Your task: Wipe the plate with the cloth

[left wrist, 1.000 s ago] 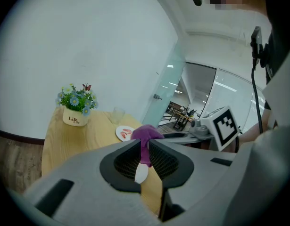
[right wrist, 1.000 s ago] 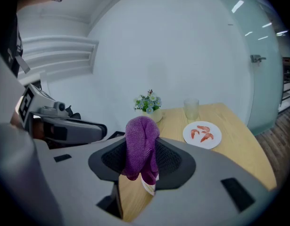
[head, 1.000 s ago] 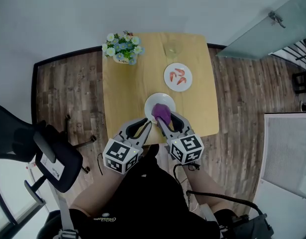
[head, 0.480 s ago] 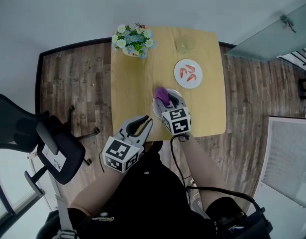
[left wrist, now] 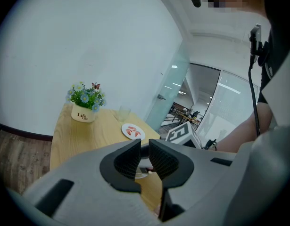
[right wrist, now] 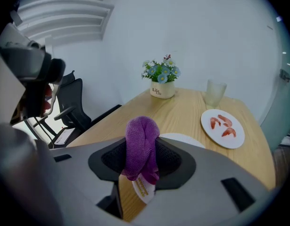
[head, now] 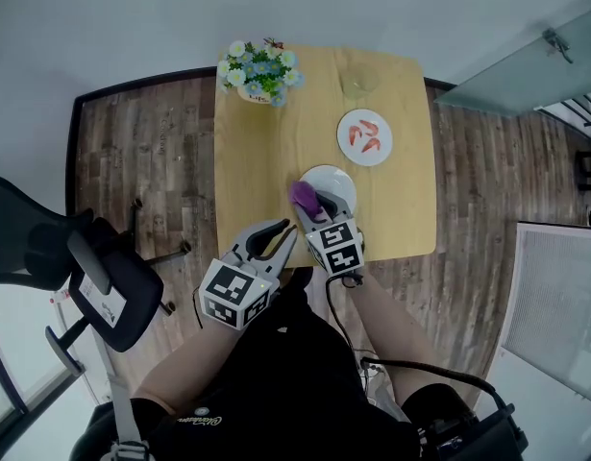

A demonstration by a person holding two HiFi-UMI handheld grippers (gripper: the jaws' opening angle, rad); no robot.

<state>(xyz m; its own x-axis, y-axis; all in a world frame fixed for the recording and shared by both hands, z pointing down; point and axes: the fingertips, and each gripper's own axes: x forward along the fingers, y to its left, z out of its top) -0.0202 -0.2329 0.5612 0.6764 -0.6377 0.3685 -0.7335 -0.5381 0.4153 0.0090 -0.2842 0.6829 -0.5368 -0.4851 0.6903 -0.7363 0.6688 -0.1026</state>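
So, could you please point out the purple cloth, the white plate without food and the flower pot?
purple cloth (right wrist: pixel 141 142), right gripper view, on its folded middle between the jaws.
white plate (head: pixel 336 180), head view, on its bare far part.
flower pot (right wrist: pixel 162 90), right gripper view, on the pot's front.

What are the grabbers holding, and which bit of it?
The right gripper pinches the purple cloth across its bunched middle between its jaws. The left gripper holds nothing.
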